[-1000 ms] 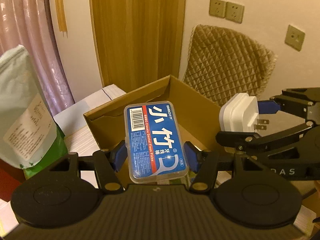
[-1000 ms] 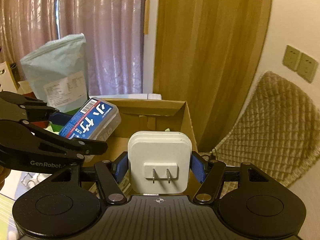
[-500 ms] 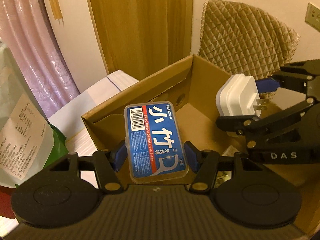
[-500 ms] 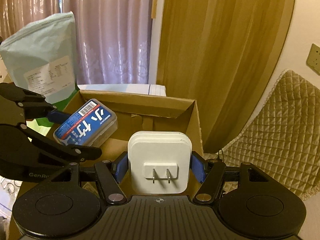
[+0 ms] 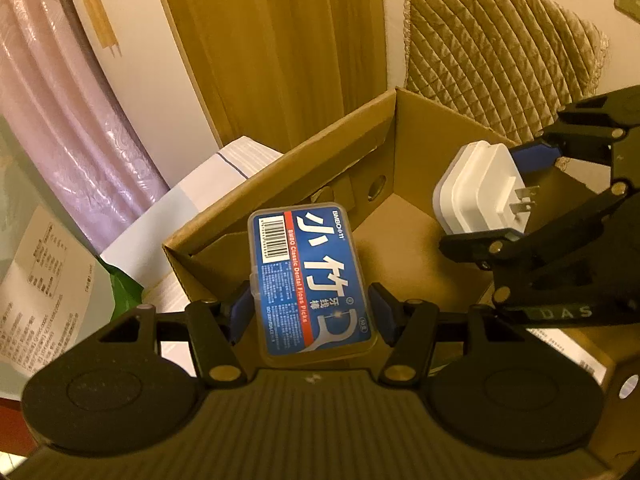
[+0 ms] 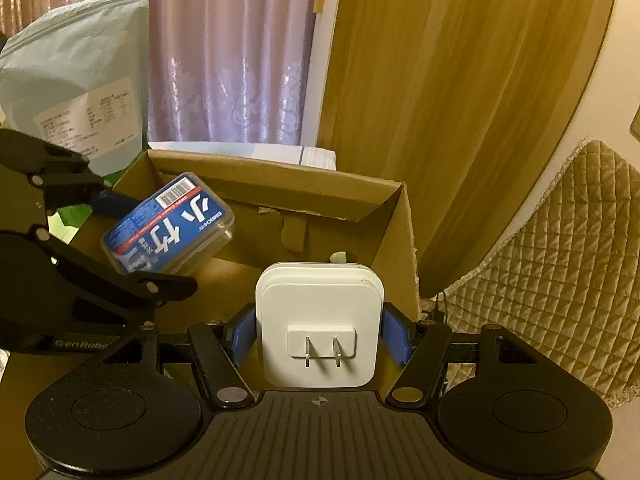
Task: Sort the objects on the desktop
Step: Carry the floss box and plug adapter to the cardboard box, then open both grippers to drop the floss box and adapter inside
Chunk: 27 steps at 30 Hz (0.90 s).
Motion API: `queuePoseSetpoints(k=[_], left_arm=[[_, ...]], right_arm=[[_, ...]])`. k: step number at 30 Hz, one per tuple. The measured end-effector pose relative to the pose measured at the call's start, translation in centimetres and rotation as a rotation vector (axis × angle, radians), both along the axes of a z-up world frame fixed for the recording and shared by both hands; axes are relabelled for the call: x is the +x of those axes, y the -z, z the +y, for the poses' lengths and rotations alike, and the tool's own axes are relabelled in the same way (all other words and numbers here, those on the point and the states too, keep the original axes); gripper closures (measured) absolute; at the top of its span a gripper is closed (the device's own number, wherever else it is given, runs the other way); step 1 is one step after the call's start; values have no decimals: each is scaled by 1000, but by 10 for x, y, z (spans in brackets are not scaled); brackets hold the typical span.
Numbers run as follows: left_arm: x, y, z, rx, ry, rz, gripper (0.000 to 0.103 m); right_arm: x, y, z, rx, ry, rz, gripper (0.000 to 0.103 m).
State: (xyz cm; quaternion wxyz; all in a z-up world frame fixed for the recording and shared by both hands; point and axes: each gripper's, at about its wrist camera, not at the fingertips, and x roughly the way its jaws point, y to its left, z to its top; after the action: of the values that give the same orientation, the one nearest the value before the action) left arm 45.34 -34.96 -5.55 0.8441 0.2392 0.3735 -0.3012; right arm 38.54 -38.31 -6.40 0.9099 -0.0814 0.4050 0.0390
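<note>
Item: left gripper (image 5: 309,314), clamped on dental floss pick box (image 5: 308,282), frame centre. Item: right gripper (image 6: 319,338), clamped on white plug adapter (image 6: 319,326). Both held over open cardboard box (image 5: 280,184). Step: depositing. Next: lower inside, part jaws.

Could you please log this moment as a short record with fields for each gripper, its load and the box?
left gripper: shut on floss case
right gripper: shut on charger
box: open cardboard, floor mostly bare
item positions: both held above the box opening, apart
behind box: pale pouch, curtains
</note>
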Motion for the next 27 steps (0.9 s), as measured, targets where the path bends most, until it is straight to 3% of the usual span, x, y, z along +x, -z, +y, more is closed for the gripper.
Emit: queuePoseSetpoints(k=[9,13,27], left_arm=[[3,2,-7,31,48,-23,45],[4,3,-11,32,58,-32,34],[0,-9,3,1,52,-72,33]], right_arm=[[-7,7,7,-38,-34,16,39],[-10,11,9,-45,-39,26,39],[-7,12,16,-47,-56,31,39]])
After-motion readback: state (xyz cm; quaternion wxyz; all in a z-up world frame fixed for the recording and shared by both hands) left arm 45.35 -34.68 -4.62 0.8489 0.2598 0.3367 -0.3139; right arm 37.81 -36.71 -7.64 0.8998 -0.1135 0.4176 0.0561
